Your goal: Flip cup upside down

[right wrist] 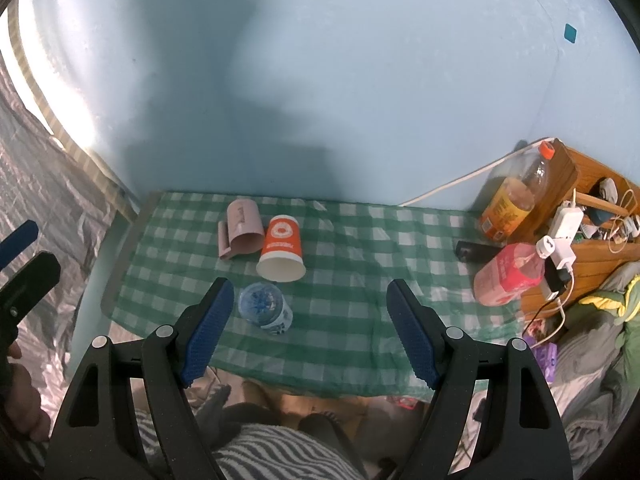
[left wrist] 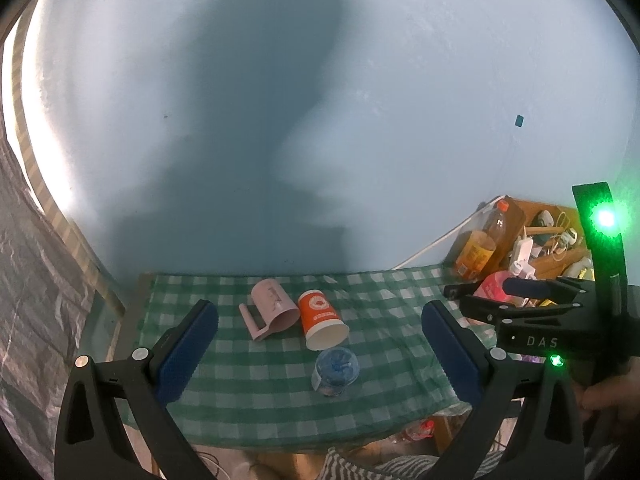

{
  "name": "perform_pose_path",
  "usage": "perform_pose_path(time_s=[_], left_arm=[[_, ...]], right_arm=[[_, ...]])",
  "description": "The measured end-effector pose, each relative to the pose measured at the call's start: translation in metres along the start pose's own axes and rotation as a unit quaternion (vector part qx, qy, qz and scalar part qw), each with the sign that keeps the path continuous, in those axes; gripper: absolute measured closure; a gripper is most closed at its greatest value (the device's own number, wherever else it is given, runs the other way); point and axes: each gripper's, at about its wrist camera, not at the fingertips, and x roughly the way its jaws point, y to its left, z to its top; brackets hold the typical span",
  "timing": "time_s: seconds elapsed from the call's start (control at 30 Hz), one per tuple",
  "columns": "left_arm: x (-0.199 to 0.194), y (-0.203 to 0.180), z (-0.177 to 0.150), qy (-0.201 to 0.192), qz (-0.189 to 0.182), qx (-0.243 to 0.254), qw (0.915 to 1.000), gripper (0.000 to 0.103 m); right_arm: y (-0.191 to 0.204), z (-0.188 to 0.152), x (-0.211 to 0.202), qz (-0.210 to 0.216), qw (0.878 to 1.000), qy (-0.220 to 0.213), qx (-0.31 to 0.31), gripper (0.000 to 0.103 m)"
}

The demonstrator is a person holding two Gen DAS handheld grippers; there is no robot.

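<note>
Orange cup (right wrist: 281,250) inverted (rim down) — ahead of spread right tongs (right wrist: 310,328).

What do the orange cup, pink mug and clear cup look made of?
Orange cup: likely paper, matte printed wall, plain white inside. Pink mug: probably plastic, dull and opaque, flat molded handle. Clear cup: thin transparent plastic, seemingly; blue shows through.

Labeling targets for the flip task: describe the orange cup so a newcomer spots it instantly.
On the green checked tablecloth, look left of centre, where three small items cluster. The orange cup lies on its side between a pink mug behind and a clear plastic bottle in front. Only it is bright orange with a white open mouth.
</note>
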Motion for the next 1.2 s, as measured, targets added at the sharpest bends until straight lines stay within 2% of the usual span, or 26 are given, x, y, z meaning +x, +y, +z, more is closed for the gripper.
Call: perform_pose_path(time_s=[1.2], left_arm=[[0.0035, 0.0052, 0.0082, -0.01, -0.002, 0.003, 0.9999, 0.0]], right_arm=[[-0.0025, 0.0046, 0.0032, -0.004, 1.0, -0.005, 0.0, 0.024]])
